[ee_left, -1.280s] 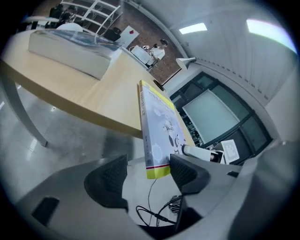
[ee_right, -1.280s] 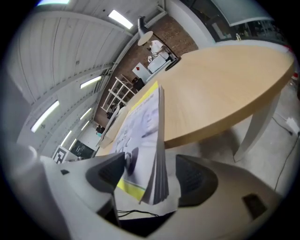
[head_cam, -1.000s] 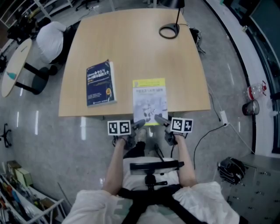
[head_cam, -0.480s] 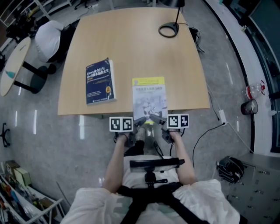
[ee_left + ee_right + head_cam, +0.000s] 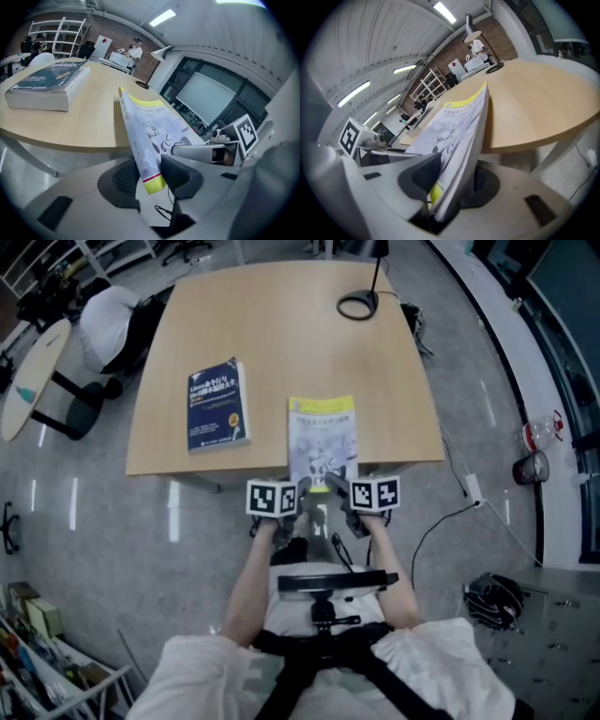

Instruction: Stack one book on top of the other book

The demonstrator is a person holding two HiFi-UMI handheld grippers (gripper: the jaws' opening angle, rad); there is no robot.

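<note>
Yellow book (image 5: 322, 440) has risen at its near edge — left tongs (image 5: 151, 176) and right tongs (image 5: 454, 180) just clamped it.

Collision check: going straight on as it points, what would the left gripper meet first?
The yellow book that the left gripper has just been closing on; beyond it, probably the table edge.

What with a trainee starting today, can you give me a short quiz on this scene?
1. True or false: the left gripper and the right gripper both clamp the yellow-and-white book's near edge.
2. The blue book lies: A) on the yellow-and-white book; B) on the table, left of it; C) on the floor.
3. Fill in: at the table's far edge stands a black ____.
Key: 1 true, their jaws have just been closing onto it; 2 B; 3 lamp.
</note>
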